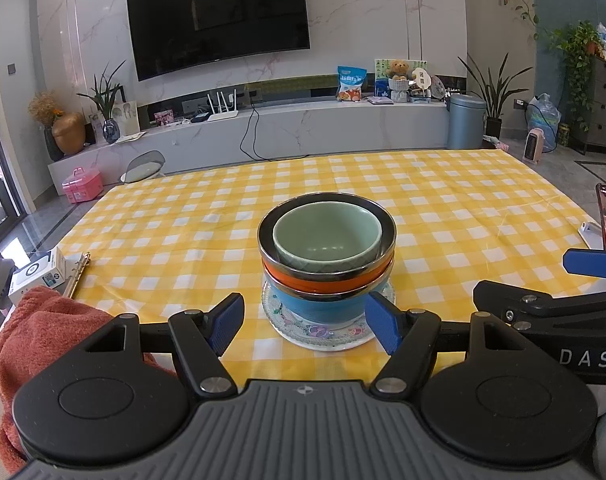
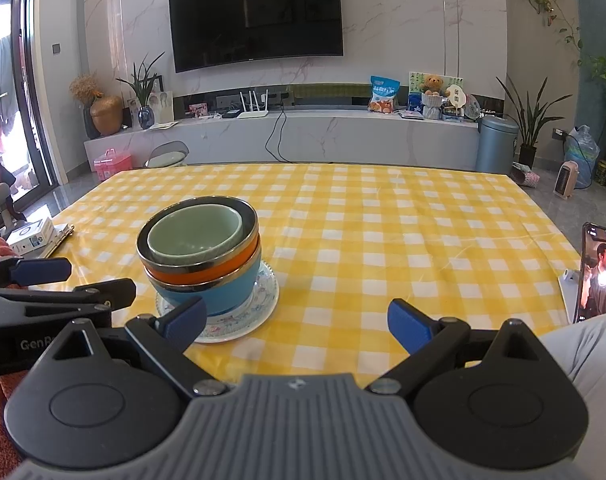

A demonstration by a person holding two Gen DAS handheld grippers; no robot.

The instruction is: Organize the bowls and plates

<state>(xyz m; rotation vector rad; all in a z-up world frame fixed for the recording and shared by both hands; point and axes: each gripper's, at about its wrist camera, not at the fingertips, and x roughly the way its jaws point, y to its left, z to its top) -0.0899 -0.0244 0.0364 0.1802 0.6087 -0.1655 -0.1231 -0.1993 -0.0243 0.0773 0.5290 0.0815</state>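
A stack stands on the yellow checked tablecloth (image 1: 443, 208): a flowered plate (image 1: 323, 336) at the bottom, then a blue bowl (image 1: 323, 308), an orange bowl (image 1: 323, 282) with steel rims, and a pale green bowl (image 1: 327, 238) nested on top. My left gripper (image 1: 307, 322) is open just in front of the stack, its blue pads either side of the plate's near edge, holding nothing. In the right wrist view the same plate (image 2: 259, 304), blue bowl (image 2: 223, 292), orange bowl (image 2: 207, 272) and green bowl (image 2: 195, 234) sit to the left. My right gripper (image 2: 299, 322) is open and empty, right of the stack.
A phone (image 2: 597, 274) stands upright on a holder at the table's right edge. A white box (image 1: 39, 274) and a binder lie at the left edge beside an orange towel (image 1: 43, 328). A TV wall, a low cabinet and plants lie beyond the table.
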